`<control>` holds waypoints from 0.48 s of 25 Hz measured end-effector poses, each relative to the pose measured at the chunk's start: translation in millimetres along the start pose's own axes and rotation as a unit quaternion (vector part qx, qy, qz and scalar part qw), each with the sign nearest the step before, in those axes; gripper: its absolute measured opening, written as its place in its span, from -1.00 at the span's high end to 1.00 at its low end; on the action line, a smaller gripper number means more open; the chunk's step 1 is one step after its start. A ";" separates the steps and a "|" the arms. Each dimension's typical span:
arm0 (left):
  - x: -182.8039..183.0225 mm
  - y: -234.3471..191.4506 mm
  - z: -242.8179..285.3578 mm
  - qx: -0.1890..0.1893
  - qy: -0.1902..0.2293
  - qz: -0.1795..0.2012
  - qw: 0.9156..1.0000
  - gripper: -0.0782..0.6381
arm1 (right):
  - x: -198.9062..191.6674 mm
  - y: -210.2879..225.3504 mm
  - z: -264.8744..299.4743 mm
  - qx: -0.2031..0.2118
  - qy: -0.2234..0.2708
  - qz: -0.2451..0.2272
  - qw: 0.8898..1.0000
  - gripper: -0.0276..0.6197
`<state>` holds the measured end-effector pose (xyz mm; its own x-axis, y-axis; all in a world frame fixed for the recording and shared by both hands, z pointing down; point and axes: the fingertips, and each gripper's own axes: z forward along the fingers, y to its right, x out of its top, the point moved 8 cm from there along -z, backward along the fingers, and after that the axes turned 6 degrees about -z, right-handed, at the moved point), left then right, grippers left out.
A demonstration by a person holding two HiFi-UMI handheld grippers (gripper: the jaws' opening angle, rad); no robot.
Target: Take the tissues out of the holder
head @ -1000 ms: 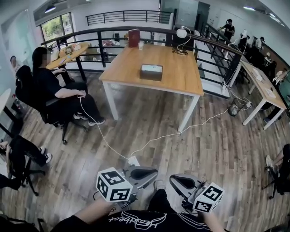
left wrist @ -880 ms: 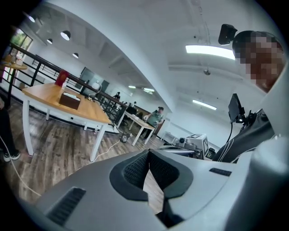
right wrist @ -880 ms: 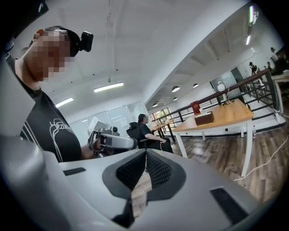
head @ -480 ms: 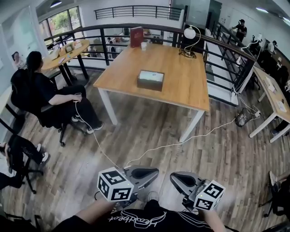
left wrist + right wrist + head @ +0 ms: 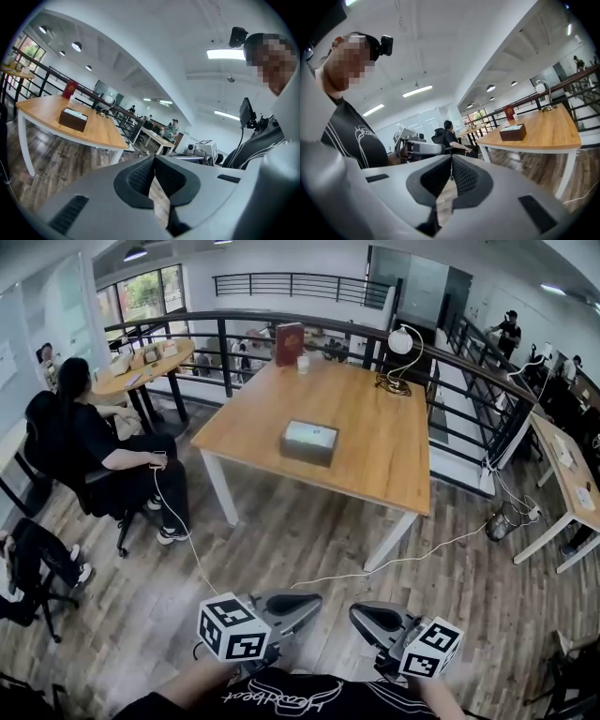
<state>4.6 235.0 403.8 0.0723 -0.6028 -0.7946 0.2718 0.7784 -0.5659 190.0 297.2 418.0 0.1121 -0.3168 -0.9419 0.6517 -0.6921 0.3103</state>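
Note:
The tissue holder (image 5: 309,442) is a dark brown box with a pale tissue top, standing mid-way on the wooden table (image 5: 375,456), far ahead of me. It also shows small in the left gripper view (image 5: 73,119) and in the right gripper view (image 5: 513,132). Both grippers hang low by my body over the wood floor, tips turned toward each other. The left gripper (image 5: 314,602) is shut with nothing between its pads (image 5: 143,174). The right gripper (image 5: 356,615) is also shut and empty, its pads (image 5: 461,176) meeting at the tips.
A person sits on a chair (image 5: 94,442) left of the table, with a white cable (image 5: 187,540) trailing over the floor toward me. A red book (image 5: 289,343) and a globe lamp (image 5: 401,341) stand at the table's far end. Black railing (image 5: 225,352) runs behind; another desk (image 5: 572,484) stands at right.
The view has drawn nearer to the table, which now sits lower and larger in the head view. Both grippers stay shut and low by my body.

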 end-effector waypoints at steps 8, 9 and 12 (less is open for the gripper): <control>14.1 -15.9 -7.2 0.014 0.026 -0.003 1.000 0.75 | 10.3 18.2 14.5 0.013 0.004 0.029 0.999 0.86; 15.0 -19.9 -7.2 0.015 0.028 -0.004 1.000 0.75 | 10.0 20.6 17.8 0.013 0.000 0.027 1.000 0.86; 18.9 -33.8 -3.3 0.014 0.031 -0.007 0.999 0.74 | 9.3 33.0 26.1 -0.002 -0.015 0.020 1.000 0.86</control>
<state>-6.4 197.8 407.2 0.0086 -0.6008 -0.7994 0.3001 0.7641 -0.5710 193.0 254.5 422.8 0.1152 -0.3626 -0.9248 0.6498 -0.6766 0.3463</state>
